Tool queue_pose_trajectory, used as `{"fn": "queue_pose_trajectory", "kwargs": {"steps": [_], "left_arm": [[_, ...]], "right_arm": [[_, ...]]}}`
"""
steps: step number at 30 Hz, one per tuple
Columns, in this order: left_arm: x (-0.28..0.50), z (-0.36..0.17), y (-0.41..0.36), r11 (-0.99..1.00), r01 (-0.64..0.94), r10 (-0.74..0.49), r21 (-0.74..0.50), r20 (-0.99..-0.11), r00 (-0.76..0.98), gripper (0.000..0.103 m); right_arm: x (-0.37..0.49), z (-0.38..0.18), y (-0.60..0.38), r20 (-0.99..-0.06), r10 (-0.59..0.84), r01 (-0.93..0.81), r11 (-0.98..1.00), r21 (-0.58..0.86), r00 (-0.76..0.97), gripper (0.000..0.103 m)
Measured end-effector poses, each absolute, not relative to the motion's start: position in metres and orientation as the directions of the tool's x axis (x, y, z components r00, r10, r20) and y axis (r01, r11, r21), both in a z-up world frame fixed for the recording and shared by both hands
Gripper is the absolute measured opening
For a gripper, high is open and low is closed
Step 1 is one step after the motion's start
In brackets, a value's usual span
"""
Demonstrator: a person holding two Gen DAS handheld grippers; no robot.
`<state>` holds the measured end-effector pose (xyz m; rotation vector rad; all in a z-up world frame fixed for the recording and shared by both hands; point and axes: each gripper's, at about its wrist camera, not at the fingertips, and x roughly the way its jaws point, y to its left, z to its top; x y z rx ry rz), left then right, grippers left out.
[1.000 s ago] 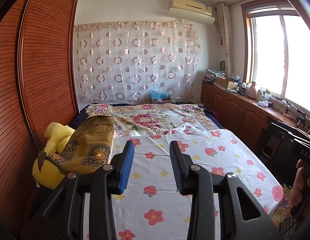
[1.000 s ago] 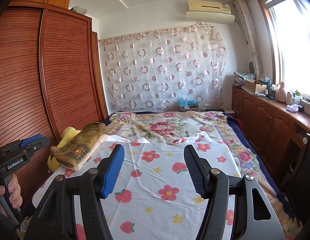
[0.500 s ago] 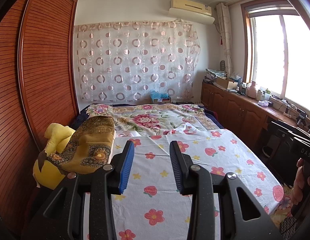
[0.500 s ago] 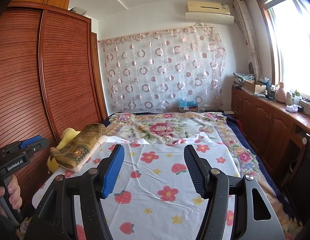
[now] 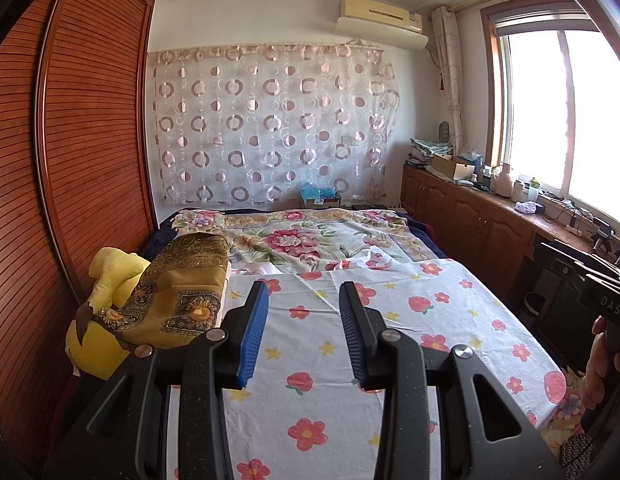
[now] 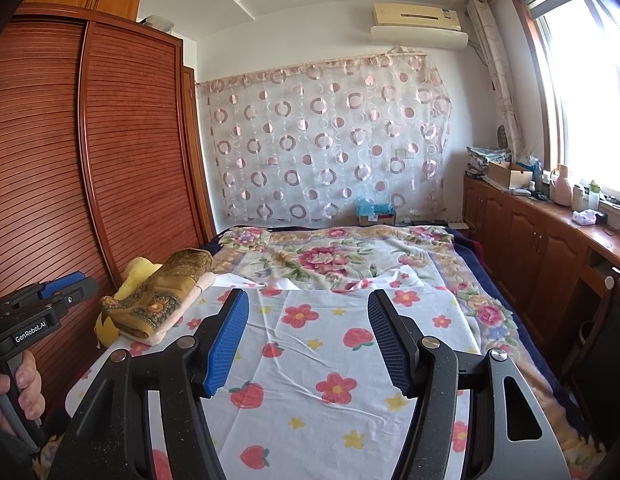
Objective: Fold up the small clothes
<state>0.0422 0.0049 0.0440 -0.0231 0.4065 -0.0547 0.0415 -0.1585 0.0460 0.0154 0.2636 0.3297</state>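
A white cloth with red flowers and strawberries (image 5: 410, 320) lies spread flat on the bed; it also shows in the right wrist view (image 6: 330, 344). No small garment shows on it. My left gripper (image 5: 304, 332) is open and empty, held above the cloth's near part. My right gripper (image 6: 306, 340) is open wider and empty, also above the cloth. The left gripper shows at the left edge of the right wrist view (image 6: 50, 300). The right gripper's body shows at the right edge of the left wrist view (image 5: 602, 304).
A folded gold patterned blanket (image 5: 178, 292) lies on a yellow plush toy (image 5: 110, 276) at the bed's left edge. A wooden wardrobe (image 5: 70, 160) stands on the left. Wooden cabinets (image 5: 470, 220) with clutter run under the window on the right. A floral bedspread (image 5: 310, 240) covers the far bed.
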Motion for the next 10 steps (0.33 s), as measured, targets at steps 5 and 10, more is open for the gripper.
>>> {"fn": "queue_pose_trajectory", "kwargs": {"steps": [5, 10], "left_arm": [[0.042, 0.0436, 0.0048, 0.998, 0.049, -0.058, -0.033, -0.394, 0.917, 0.038], [0.0418, 0.043, 0.0045, 0.998, 0.049, -0.058, -0.034, -0.395, 0.917, 0.038]], "right_arm": [[0.0419, 0.0461, -0.1591, -0.253, 0.322, -0.318, 0.946, 0.057, 0.913, 0.064], [0.0418, 0.0454, -0.1583, -0.249, 0.32, -0.316, 0.947, 0.056, 0.914, 0.064]]}}
